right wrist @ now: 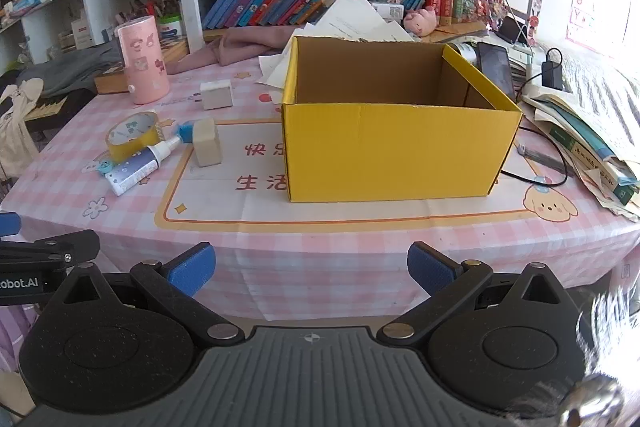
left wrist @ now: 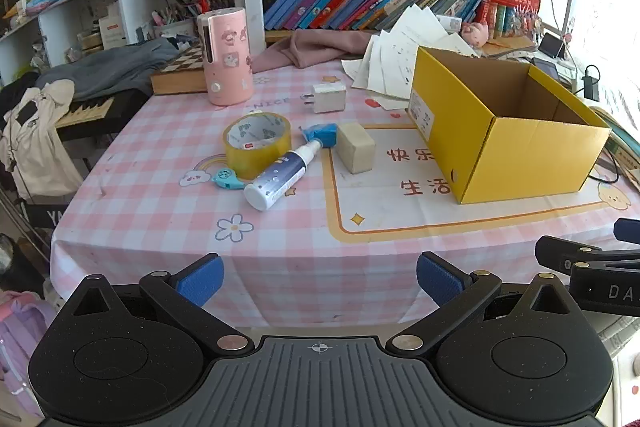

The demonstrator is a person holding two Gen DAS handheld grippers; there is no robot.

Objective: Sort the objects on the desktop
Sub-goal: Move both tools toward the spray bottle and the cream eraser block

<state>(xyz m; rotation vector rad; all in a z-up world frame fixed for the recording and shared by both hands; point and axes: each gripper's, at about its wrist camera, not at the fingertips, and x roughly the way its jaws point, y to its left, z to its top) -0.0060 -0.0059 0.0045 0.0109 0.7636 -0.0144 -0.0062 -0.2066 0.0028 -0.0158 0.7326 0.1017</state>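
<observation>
Spray bottle (left wrist: 282, 174) lies at eleven o'clock from the nearer left hand-held gripper (left wrist: 320, 279), nozzle toward one; both hand-held grippers' jaws spread wide, empty.

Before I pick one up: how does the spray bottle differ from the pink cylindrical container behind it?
The spray bottle lies on its side, leaning against the tape roll; the pink cylindrical container stands upright, apart from the cluster. The bottle is slimmer, dark blue and white; the container is wider, taller and pink with cartoon stickers. Both sit on the checked tablecloth, outside the yellow box.
</observation>
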